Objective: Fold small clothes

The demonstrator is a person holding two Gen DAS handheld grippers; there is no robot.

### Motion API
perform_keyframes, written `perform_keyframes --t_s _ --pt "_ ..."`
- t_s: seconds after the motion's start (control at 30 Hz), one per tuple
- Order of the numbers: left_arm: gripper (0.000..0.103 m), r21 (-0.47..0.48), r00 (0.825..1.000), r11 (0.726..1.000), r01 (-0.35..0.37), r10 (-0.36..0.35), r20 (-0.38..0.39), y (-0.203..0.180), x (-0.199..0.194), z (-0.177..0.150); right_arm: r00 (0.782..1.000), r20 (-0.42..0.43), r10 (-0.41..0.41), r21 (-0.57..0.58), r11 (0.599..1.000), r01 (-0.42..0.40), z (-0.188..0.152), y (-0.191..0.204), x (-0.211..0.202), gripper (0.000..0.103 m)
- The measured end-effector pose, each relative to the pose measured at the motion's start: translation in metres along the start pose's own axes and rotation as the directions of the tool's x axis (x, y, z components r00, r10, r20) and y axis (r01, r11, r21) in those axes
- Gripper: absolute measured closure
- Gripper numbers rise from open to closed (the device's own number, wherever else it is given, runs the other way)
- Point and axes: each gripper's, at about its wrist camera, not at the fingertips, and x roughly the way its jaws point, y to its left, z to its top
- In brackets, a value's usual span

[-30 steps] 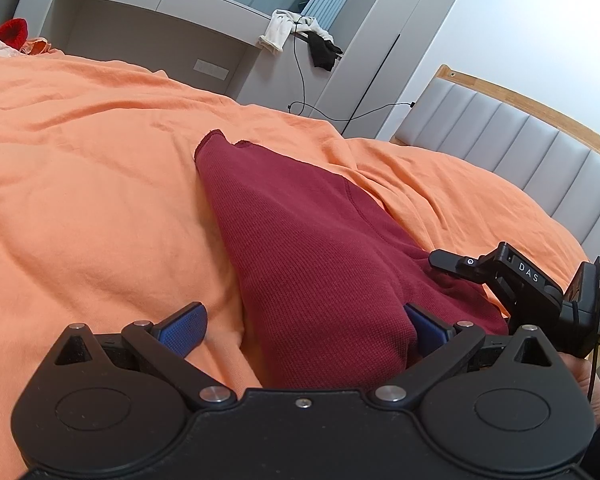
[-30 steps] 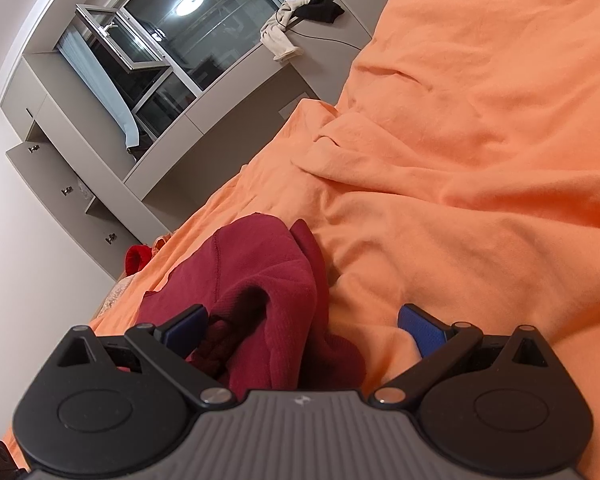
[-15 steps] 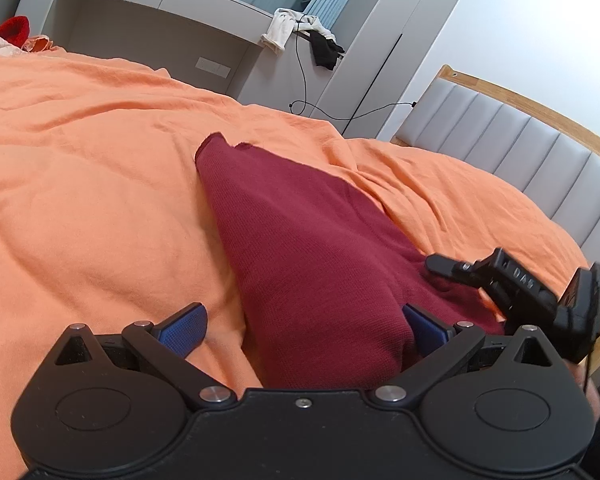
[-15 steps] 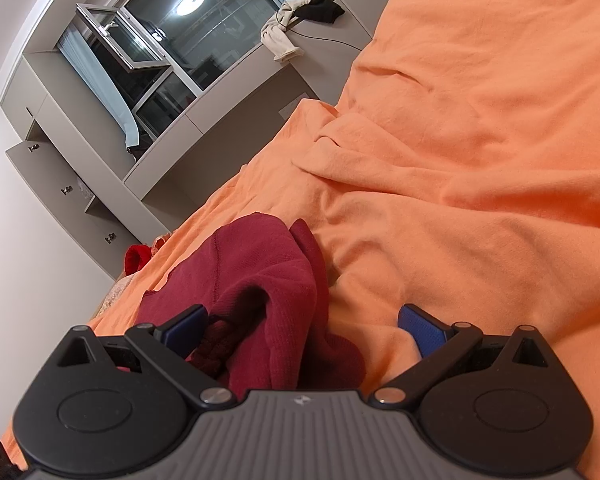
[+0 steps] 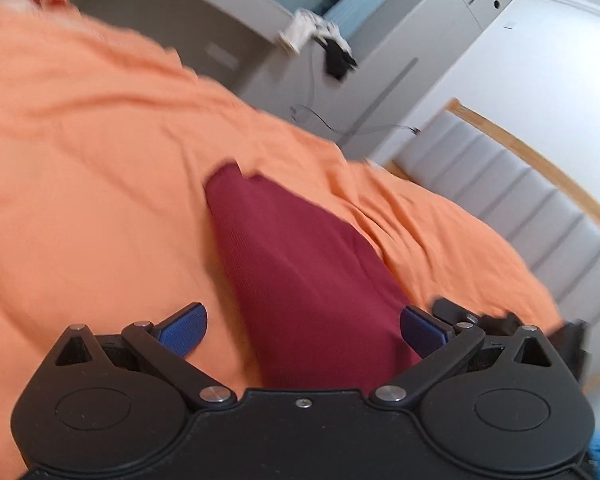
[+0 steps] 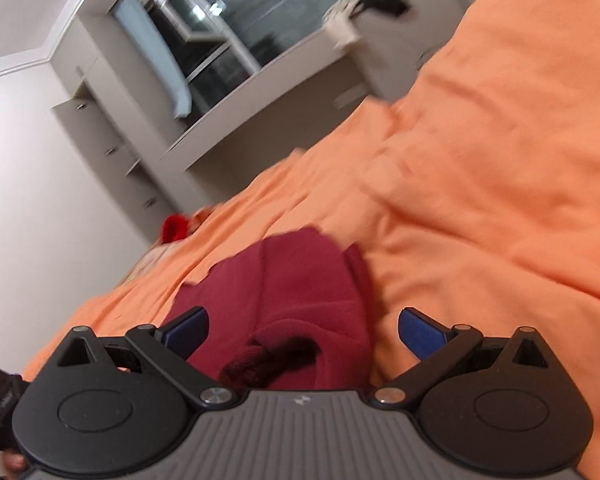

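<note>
— How many garments are on the bed right now?

— One that matters: a dark red knitted garment (image 5: pixel 300 272) lying long and narrow on the orange bedspread (image 5: pixel 92 168). From the right side it looks bunched, with a rolled edge nearest the tool (image 6: pixel 292 320). There is also one small bright red thing (image 6: pixel 174 227) far off at the edge of the bed, too blurred to tell what it is.

— And the tools?

— Two. The left gripper (image 5: pixel 303 328) has its two blue-padded fingers spread wide apart, and the garment runs up between them without either pad touching it, as far as I can see. The right gripper (image 6: pixel 303 330) is the same: two fingers held apart, the bunched end of the red cloth sitting in the gap, nothing pinched.

— Do the two tools meet?

— They are near each other. In the left view a bit of the other black tool shows just past the right-hand finger, at the garment's near end.

— Anything else around?

— One padded grey headboard (image 5: pixel 532 208) with a wooden rim, one window (image 6: pixel 236 36) above a grey ledge, and a small heap of white and black cloth (image 5: pixel 320 40) hanging off that ledge. Both views are smeared.
</note>
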Motion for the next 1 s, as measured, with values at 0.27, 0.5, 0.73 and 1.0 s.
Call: perform_keyframes --t_s 0.27,0.5,0.73,1.0 --pt "0.000 0.103 1.000 0.994 -0.031 0.031 0.001 -0.008 0.010 -0.016 0.998 -0.058 0.022 0.022 1.000 -0.021 -0.012 -0.013 0.013 0.000" --pt "0.000 0.101 0.999 0.994 -0.034 0.033 0.014 -0.006 0.008 -0.017 0.999 -0.043 0.025 0.051 0.998 -0.023 -0.014 -0.016 0.010 0.001" --pt "0.000 0.102 0.999 0.994 -0.035 0.034 0.016 -0.007 0.007 -0.018 0.999 -0.046 0.023 0.051 0.998 -0.021 -0.013 -0.015 0.011 0.001" --pt "0.000 0.102 0.999 0.994 -0.035 0.033 0.016 -0.006 0.007 -0.018 0.998 -0.034 0.054 0.083 0.995 -0.051 -0.012 -0.020 0.010 0.001"
